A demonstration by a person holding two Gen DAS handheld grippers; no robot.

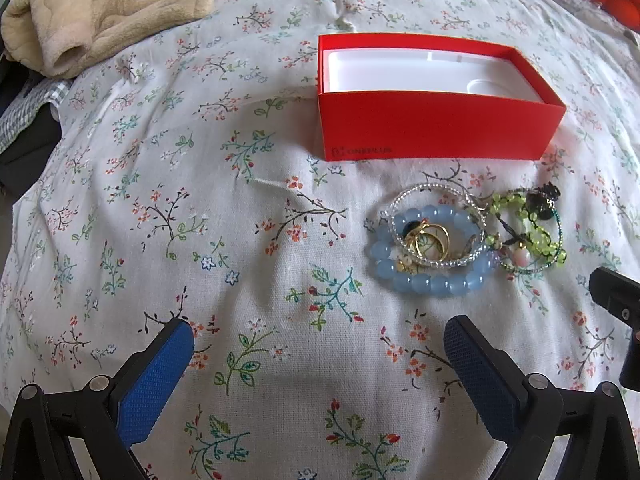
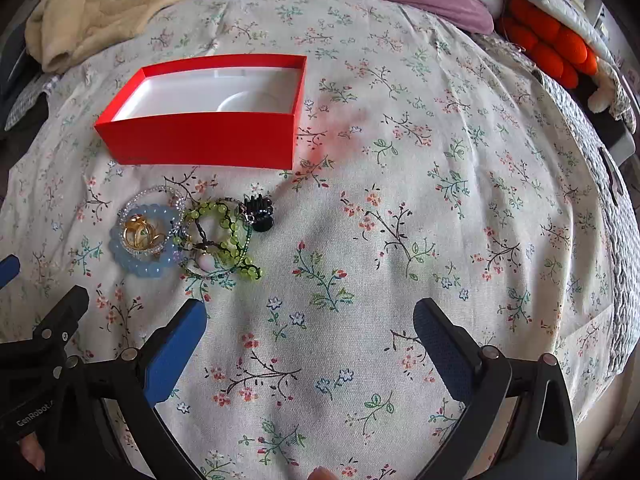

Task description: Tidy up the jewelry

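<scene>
I see a white bedsheet [image 1: 168, 184] printed with small green, red and blue flower sprigs. The box [image 1: 432, 128] is bright red outside, white inside. In the jewelry pile: 1 pale blue bead bracelet [image 1: 424, 280], a clear bead bracelet [image 1: 408, 196], gold rings [image 1: 428, 240], lime green beads [image 1: 548, 240]. My gripper pads [image 1: 156, 384] are blue.

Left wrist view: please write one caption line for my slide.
Open left gripper hovers over a floral bedsheet, facing a jewelry pile beside an empty red box.
</scene>
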